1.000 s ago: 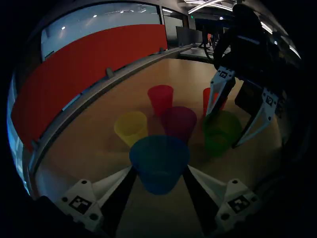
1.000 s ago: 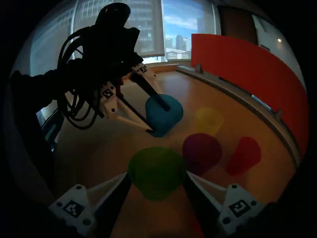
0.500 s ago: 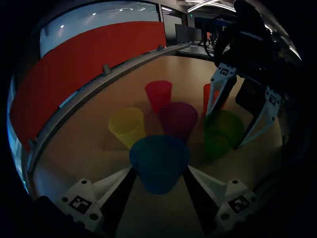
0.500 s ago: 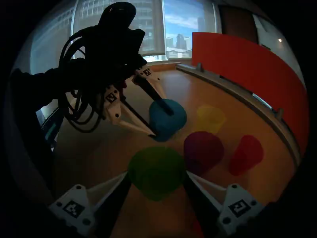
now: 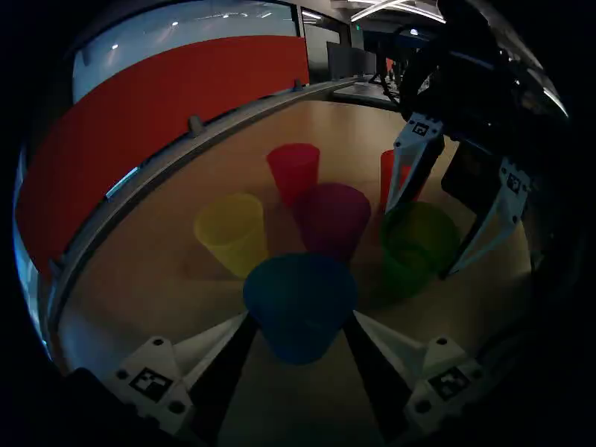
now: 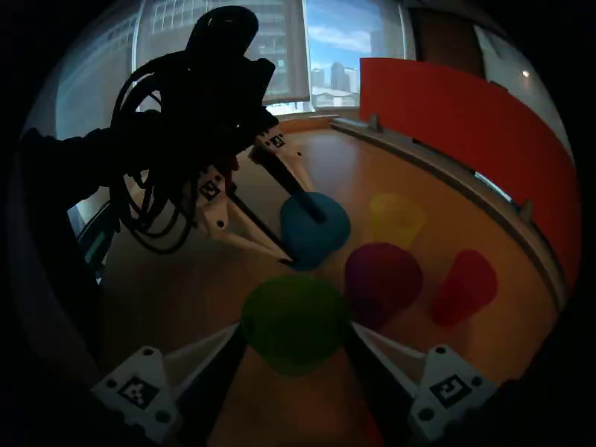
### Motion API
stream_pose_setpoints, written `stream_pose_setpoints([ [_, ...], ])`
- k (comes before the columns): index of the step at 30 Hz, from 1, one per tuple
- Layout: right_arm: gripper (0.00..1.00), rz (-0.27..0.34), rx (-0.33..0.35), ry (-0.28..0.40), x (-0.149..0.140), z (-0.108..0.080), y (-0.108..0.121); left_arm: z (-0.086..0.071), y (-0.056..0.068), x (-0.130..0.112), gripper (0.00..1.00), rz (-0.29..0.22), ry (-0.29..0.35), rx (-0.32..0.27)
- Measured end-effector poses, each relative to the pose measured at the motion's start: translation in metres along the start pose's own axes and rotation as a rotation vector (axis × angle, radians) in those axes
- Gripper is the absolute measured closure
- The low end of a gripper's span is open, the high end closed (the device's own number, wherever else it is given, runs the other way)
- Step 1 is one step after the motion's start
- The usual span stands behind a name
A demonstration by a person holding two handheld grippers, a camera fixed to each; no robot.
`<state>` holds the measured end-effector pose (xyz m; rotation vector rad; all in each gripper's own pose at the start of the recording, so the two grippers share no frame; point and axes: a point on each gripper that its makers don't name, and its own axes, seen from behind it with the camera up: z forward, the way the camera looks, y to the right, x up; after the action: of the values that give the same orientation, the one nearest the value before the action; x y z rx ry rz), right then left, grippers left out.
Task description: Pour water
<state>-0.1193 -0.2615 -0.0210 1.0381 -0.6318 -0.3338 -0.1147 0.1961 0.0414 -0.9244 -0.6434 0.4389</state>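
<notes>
A blue cup (image 5: 299, 305) sits upright between the fingers of my left gripper (image 5: 299, 316), which is shut on it. In the right gripper view a green cup (image 6: 294, 320) is held the same way, with my right gripper (image 6: 296, 328) shut on it. Each view also shows the other pair farther off: the right gripper (image 5: 417, 243) around the green cup (image 5: 417, 242), and the left gripper (image 6: 304, 237) around the blue cup (image 6: 313, 227). Whether either cup holds water I cannot tell in this dim light.
On the wooden table (image 5: 186, 298) stand a yellow cup (image 5: 232, 231), a red cup (image 5: 293, 170) and a purple cup (image 5: 334, 220), close together between the held cups. An orange cup (image 5: 387, 175) stands behind the right gripper's finger. A red partition (image 5: 149, 112) lines the table's far edge.
The left gripper with the blue cup has edged a little toward the green cup. The standing cups have drifted slightly in the left gripper view. Both grips are unchanged.
</notes>
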Motion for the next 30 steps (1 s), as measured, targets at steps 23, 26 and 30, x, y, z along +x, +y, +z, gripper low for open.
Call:
stream_pose_setpoints([
  [23,0.1,-0.008,-0.005,-0.012,-0.007,0.002,0.0,-0.001,0.0,-0.022,0.19,-0.03,-0.021,-0.003],
  [26,0.09,-0.008,-0.008,-0.014,-0.008,0.002,0.0,-0.002,0.0,-0.022,0.19,-0.033,-0.02,-0.005],
  [30,0.08,-0.007,-0.012,-0.015,-0.009,0.001,0.001,-0.002,0.0,-0.02,0.18,-0.034,-0.02,-0.006],
])
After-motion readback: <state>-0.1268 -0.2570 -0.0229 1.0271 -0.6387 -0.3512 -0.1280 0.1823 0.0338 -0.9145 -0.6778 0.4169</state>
